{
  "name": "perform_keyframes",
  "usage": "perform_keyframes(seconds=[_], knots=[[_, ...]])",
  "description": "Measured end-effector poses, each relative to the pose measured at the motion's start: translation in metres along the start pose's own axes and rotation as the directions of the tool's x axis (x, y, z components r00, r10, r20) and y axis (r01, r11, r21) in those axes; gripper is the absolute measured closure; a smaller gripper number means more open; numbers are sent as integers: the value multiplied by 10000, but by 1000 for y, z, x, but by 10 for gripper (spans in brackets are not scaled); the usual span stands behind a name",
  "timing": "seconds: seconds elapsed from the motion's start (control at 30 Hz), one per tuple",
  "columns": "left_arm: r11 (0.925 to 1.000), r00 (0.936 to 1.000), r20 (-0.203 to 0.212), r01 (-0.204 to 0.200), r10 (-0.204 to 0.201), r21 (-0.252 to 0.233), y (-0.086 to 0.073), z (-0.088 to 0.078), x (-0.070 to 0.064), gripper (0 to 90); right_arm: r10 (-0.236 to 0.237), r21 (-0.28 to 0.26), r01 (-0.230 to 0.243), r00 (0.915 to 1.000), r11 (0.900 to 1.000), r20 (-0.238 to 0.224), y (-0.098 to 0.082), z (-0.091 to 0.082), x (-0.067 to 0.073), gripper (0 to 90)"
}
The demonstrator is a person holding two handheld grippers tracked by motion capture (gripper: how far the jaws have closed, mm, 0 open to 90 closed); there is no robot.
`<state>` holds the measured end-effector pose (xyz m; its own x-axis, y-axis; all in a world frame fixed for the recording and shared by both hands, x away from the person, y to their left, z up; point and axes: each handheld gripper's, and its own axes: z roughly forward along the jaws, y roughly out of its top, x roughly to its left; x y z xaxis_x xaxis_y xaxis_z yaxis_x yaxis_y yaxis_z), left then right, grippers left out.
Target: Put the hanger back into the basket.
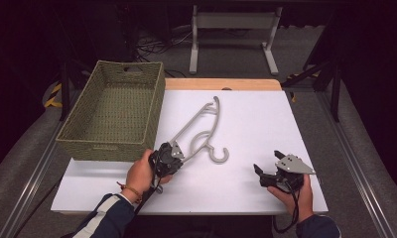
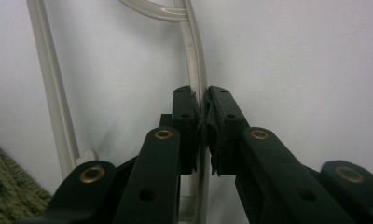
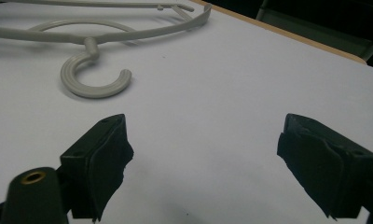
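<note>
A pale grey plastic clothes hanger (image 1: 201,126) lies on the white table (image 1: 256,124), its hook (image 1: 219,155) pointing toward the near side. My left gripper (image 1: 172,154) is shut on one arm of the hanger near its end; in the left gripper view the thin bar (image 2: 196,65) runs straight between the pressed pads (image 2: 202,100). My right gripper (image 1: 268,162) rests low at the near right, apart from the hanger, jaws wide open with nothing between them (image 3: 205,140). The hook (image 3: 89,79) lies ahead of it to the left.
A woven green basket (image 1: 156,116), empty inside, stands at the table's left, close beside my left gripper. A white metal frame (image 1: 231,29) stands on the floor beyond the far edge. The table's wooden far edge (image 1: 221,84) shows past the white sheet.
</note>
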<state>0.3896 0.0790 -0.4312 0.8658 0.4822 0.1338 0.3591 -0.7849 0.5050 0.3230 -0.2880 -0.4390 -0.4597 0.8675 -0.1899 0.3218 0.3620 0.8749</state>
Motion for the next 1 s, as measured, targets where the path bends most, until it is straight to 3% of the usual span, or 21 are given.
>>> perform_keyframes(seconds=[0.1,0.4,0.63,0.87,1.0], knots=[[9993,9998,187,3,-10,365,2,7,2,820,-24,-1,24,10000,10000,-6,0,0,0,156],[9983,9973,735,-31,-13,590,9,12,10,797,-42,76,42,10000,10000,-67,-1,2,1,156],[9978,9921,1114,526,-568,400,16,19,17,666,-63,202,66,9999,9998,-130,-1,4,2,155],[9955,9844,1518,820,-885,485,25,26,22,693,-22,359,30,9998,9994,-220,-2,6,2,156],[9930,9873,1447,507,-660,1068,34,27,23,727,-58,506,74,9995,9987,-311,-2,8,3,155]])
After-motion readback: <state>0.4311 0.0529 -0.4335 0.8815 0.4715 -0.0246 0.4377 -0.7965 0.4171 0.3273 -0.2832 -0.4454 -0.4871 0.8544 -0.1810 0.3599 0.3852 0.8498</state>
